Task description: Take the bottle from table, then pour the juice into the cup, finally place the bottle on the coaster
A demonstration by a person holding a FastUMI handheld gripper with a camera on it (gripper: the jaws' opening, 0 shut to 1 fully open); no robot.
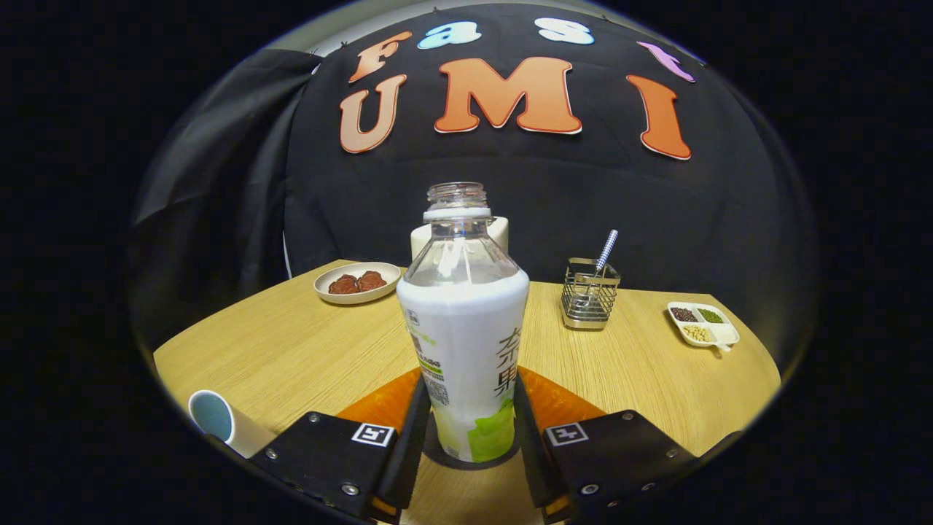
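my tool (470, 430) has its two fingers pressed in on the lower body of the bottle (465, 328), one on each side, so the bottle sits squarely between them. the bottle stands upright, long axis vertical, uncapped neck up and looking empty through its clear upper part. its base rests on or just above a dark round coaster (437, 453) that lies between my fingers, and i cannot tell whether it touches. the cup (219, 421) lies close off to my left on the desk (291, 350), apart from the bottle. i judge the pouring is done, so the coming move turns on the bottle being plumb over the coaster: straight down, then let go.
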